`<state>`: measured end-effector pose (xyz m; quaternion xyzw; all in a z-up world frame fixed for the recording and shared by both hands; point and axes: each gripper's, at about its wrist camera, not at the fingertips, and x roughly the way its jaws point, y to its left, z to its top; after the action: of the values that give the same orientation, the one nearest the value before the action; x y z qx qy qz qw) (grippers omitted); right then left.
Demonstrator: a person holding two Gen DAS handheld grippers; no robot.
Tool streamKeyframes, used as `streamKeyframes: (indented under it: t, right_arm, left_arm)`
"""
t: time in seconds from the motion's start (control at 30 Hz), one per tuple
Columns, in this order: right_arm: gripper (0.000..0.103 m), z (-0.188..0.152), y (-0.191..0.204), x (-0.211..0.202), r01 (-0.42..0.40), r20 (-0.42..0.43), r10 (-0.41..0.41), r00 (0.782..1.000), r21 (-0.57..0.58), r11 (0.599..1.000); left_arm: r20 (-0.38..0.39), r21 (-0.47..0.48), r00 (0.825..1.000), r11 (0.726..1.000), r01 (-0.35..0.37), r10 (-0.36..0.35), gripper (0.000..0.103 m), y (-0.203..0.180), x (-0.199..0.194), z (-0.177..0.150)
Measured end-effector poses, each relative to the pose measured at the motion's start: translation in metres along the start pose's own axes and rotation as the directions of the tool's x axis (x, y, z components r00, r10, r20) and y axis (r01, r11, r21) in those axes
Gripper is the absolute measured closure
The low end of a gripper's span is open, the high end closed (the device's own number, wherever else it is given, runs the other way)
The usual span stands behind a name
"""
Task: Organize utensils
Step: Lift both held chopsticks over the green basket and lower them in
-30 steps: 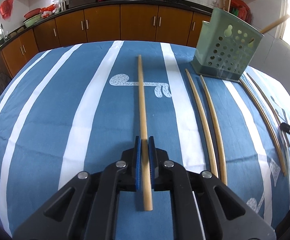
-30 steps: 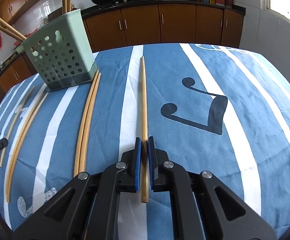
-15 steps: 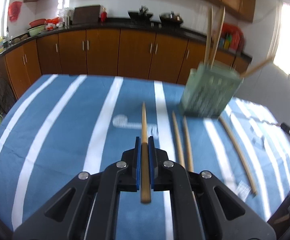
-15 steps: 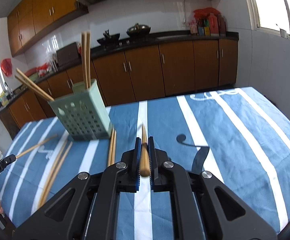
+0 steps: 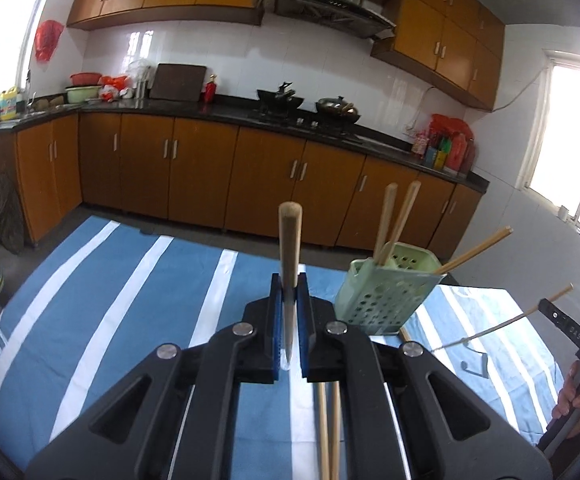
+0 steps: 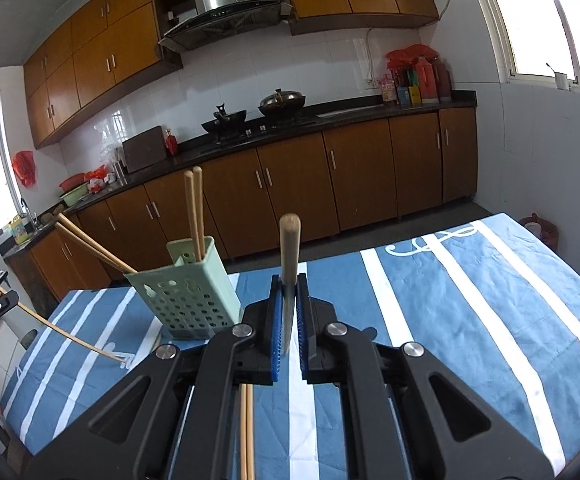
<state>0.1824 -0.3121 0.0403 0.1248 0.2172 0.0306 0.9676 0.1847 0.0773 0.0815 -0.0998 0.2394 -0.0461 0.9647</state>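
My left gripper is shut on a wooden chopstick that sticks out forward, lifted above the blue striped cloth. The green perforated holder stands ahead to the right with several chopsticks leaning in it. My right gripper is shut on another chopstick, also raised, with the holder ahead to its left. Each gripper shows at the other view's edge, the right gripper and the left gripper, each with its stick. A pair of chopsticks lies on the cloth below.
Brown kitchen cabinets and a black counter with woks run behind the table. The pair of chopsticks also lies under my right gripper. A person's hand holds the other gripper's handle at the right edge.
Both grippers rose off the cloth, each carrying its chopstick, and tilted upward. The holder now sits lower and nearer the middle of each view.
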Motion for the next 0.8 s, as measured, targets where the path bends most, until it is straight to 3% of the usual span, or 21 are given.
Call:
streamKeyframes:
  t: [0.23,0.47,0.67,0.8]
  right_arm:
    - [0.096,0.040,0.015,-0.025,-0.081,0.055,0.081,0.995,-0.005,0.997]
    - [0.096,0.075,0.034,-0.047,-0.206,0.148,0.202,0.968,0.012,0.978]
    - [0.096,0.097,0.053,-0.028,-0.213,0.222,0.205,0.953,0.011,0.977]
    - [0.096,0.100,0.067,-0.001,-0.174,0.232,0.175,0.957,-0.025,0.984]
  left_arm:
    - [0.044,0.045,0.994,0.994,0.100,-0.102,0.095,-0.030,-0.031,0.033]
    - [0.121,0.074,0.975,0.982,0.176,-0.184,0.095,-0.070,-0.044,0.066]
    - [0.188,0.065,0.969,0.986,0.151,-0.160,0.095,-0.095,-0.018,0.089]
    - [0.203,0.061,0.971,0.992,0.114,-0.124,0.095,-0.104,0.012,0.098]
